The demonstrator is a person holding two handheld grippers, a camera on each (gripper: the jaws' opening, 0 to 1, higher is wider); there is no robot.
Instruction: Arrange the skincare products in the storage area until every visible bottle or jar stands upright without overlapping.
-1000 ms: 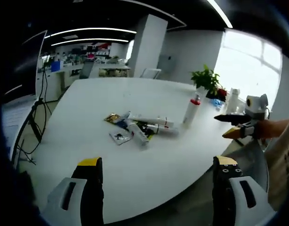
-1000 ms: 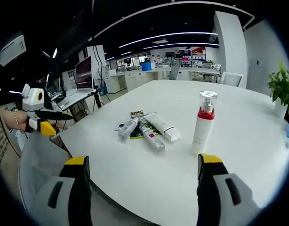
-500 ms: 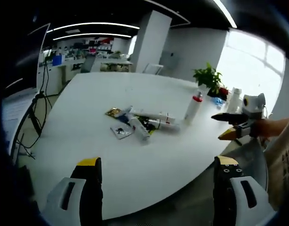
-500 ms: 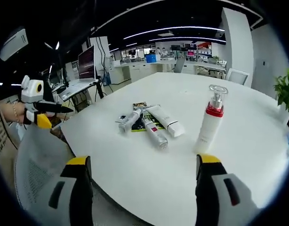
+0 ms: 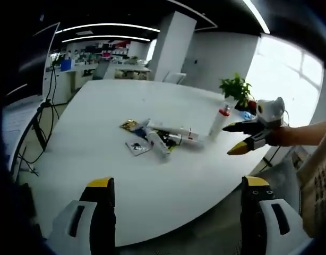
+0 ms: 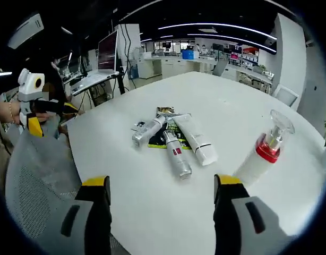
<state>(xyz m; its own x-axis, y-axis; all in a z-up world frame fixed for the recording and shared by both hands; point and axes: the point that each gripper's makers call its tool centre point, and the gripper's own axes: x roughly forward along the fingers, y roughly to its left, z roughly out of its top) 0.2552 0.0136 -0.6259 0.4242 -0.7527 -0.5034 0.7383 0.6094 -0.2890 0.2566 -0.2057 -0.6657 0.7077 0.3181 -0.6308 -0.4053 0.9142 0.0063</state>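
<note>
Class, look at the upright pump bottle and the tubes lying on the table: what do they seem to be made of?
The pump bottle: probably opaque white plastic with a red collar and a clear, glossy cap. The three tubes: likely soft plastic, one silvery, one white; flattened ends suggest squeezable walls. The table: smooth matt white, laminate perhaps.

soft, even light falls on the white table (image 5: 99,138), so shadows under things are faint. in the left gripper view the window (image 5: 282,69) blows out to pale glare. ceiling light strips (image 6: 216,26) glow against a dark ceiling. fisheye bending curves straight lines near the edges; the far office is slightly soft.
</note>
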